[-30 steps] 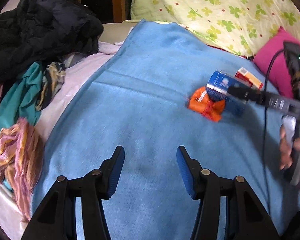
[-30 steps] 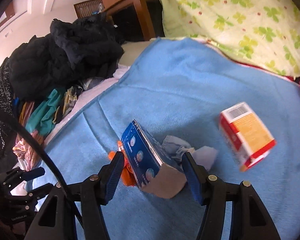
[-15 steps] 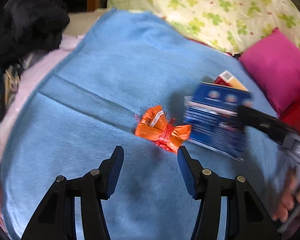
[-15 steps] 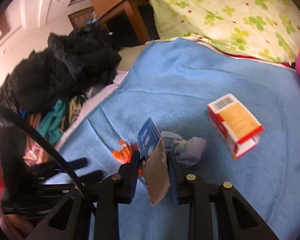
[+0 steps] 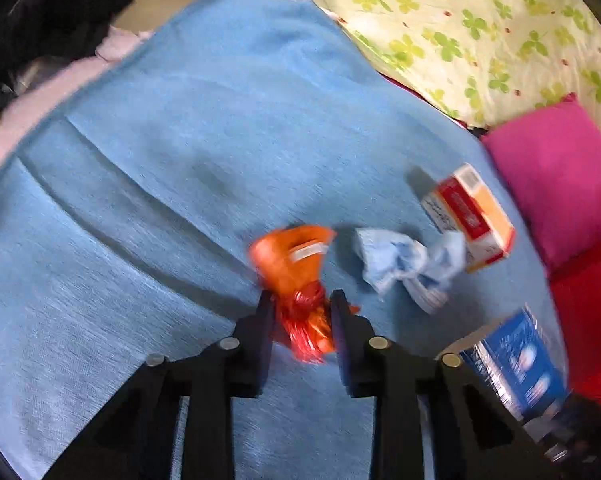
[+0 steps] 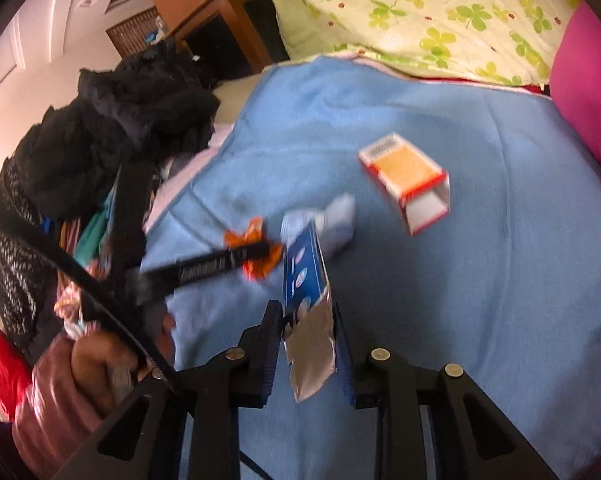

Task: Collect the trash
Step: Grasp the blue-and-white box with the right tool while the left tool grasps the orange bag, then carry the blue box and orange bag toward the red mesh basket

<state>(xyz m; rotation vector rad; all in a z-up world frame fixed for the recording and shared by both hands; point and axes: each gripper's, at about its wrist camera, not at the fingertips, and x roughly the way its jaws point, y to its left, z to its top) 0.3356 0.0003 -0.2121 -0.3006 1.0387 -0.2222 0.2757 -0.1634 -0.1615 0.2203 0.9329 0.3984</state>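
Blue terry blanket covers the bed, and four pieces of trash show against it: one orange wrapper, one crumpled pale tissue, one red-and-orange carton and one flattened blue box. The tissue lies just beside the carton, with the wrapper a little to its left. The left gripper is closing its jaws around the wrapper's twisted red middle, the pads already pressing both sides of it. The right gripper is clenched on the blue box's silvery open end, the box standing on edge between the jaws. One pink pillow and one clover-print quilt lie beyond; a heap of dark clothes sits at the left.
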